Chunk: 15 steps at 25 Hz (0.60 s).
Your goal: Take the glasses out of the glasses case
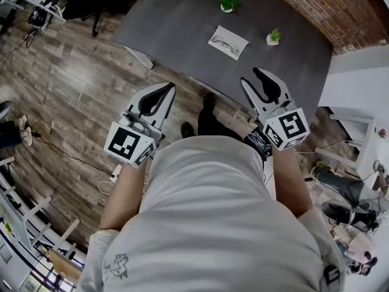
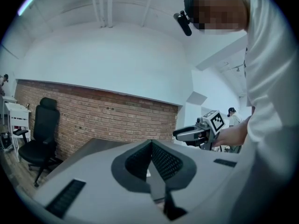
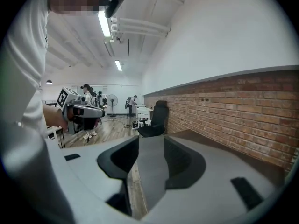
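On the dark grey table (image 1: 182, 23) lies a flat white glasses case (image 1: 228, 42) with a thin dark pair of glasses showing on it; I cannot tell whether it is open. Both grippers hang in the air short of the table's near edge, well away from the case. My left gripper (image 1: 171, 86) is shut and empty, its pads meeting at the tip (image 2: 152, 143). My right gripper (image 1: 248, 75) stands a little open with nothing between its jaws; table and floor show through the gap (image 3: 151, 138).
Two small potted plants (image 1: 229, 3) (image 1: 274, 36) stand behind and right of the case. A black office chair (image 2: 42, 134) sits by the brick wall. Wooden floor surrounds the table, with desks and people far off.
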### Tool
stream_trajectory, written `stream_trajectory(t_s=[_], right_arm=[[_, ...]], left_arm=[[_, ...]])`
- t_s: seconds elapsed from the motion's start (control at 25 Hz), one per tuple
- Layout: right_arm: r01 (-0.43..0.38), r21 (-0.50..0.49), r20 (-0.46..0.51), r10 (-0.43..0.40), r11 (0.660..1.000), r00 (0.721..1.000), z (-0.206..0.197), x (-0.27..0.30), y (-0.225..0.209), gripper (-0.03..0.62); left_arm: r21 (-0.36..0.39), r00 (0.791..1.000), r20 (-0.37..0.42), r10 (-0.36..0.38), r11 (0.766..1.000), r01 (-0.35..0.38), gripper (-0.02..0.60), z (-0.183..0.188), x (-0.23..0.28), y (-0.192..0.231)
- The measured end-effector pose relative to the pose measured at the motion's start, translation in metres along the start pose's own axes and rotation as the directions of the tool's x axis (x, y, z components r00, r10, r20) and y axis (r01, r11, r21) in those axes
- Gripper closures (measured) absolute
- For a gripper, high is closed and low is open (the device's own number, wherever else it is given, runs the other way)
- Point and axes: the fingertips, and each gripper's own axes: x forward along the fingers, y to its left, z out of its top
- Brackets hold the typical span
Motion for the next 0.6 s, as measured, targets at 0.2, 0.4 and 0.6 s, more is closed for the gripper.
stream_trajectory(t_s=[0.2, 0.4, 0.6], right_arm=[[-0.024, 0.007, -0.011, 0.024, 1.000, 1.000, -0.004, 0.019, -0.014, 0.418], [-0.060, 0.014, -0.037, 0.060, 0.998, 0.997, -0.011, 0.047, -0.033, 0.418], [-0.076, -0.035, -0.091, 0.072, 0.997, 0.993, -0.030, 0.076, -0.061, 0.418]], left_arm=[[-0.009, 1.000, -0.016, 0.015, 1.000, -0.015, 0.571, -0.004, 0.007, 0.010], [-0.033, 0.998, -0.047, 0.039, 0.999, -0.041, 0.571, -0.010, 0.024, 0.028], [-0.058, 0.995, -0.087, 0.042, 0.997, -0.047, 0.571, -0.022, 0.052, 0.041]])
